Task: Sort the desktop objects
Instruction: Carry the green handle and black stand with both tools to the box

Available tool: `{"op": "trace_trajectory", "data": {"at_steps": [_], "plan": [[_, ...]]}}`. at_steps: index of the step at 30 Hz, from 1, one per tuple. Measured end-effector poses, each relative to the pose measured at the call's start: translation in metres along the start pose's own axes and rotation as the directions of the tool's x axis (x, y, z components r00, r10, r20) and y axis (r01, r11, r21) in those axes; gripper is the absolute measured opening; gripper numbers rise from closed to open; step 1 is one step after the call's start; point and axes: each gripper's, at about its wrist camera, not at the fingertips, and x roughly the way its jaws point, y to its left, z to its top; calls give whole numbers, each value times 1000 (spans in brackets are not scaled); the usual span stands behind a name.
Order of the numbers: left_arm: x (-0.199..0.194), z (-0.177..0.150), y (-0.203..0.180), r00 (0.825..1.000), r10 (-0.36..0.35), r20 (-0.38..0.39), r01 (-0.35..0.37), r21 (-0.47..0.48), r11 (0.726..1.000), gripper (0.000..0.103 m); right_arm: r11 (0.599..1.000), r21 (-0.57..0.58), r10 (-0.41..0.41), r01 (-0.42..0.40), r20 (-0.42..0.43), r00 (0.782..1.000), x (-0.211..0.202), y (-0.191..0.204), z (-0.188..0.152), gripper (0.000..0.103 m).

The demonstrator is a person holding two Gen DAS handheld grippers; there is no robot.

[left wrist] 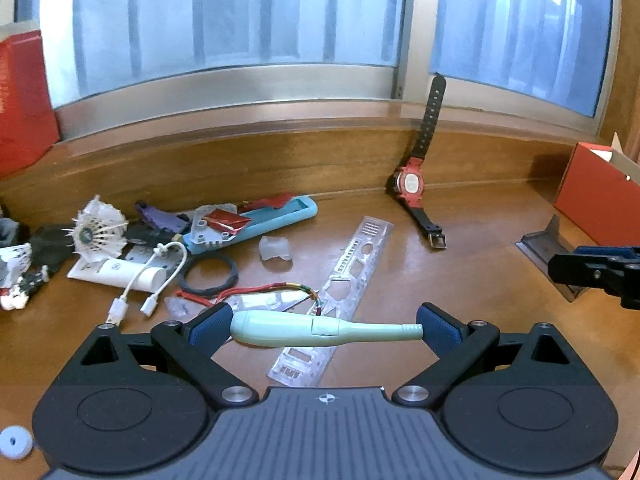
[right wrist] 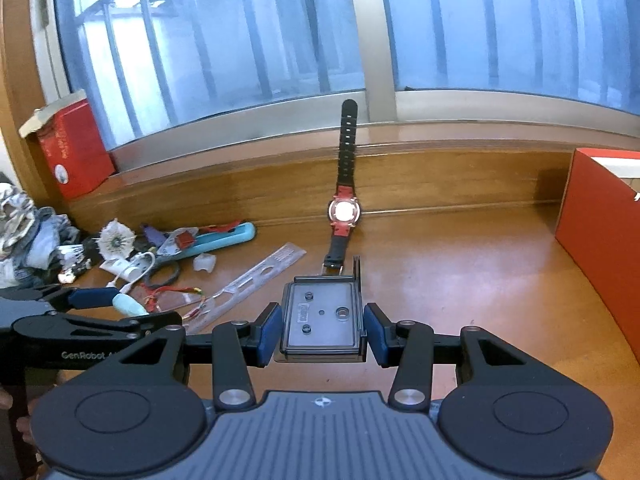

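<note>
We held the mint-green handle (left wrist: 304, 330) endwise between the left gripper (left wrist: 322, 326) pads above the desk (left wrist: 460, 280), while the right gripper (right wrist: 322, 334) bracketed the clear plastic case (right wrist: 322, 326), seemingly to sort both away from the clutter.

Home desk nook, wooden desktop (right wrist: 460, 280) under a barred window (right wrist: 240, 40), household clutter (left wrist: 160, 248), wristwatch (right wrist: 344, 210)

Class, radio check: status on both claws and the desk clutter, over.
Left claw clamped endwise on mint handle. Right claw around grey plate, grip unclear. Watch ahead against the ledge.
</note>
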Motion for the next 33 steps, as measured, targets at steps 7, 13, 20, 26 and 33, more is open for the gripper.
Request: {"op": "trace_trajectory", "data": {"at_steps": [7,13,20,26,33], "plan": [[-11,1,-20,999,37,-1,-37,-45,998,98,999,-15,39,-39,1,999,-21,-18,0,48],[-14,6,-46,999,43,1,-43,-47,998,98,1000,-3,31,-31,23,999,-39,-41,0,48],[-11,18,-81,1000,20,13,-20,-29,999,98,1000,21,-1,-1,65,998,-65,-73,1,48],[-6,27,-113,1000,-6,21,6,2,1000,98,999,42,-34,30,95,995,-81,-102,0,48],[-1,35,-149,999,-33,24,32,36,999,98,996,65,-62,55,119,991,-95,-132,0,48]]}}
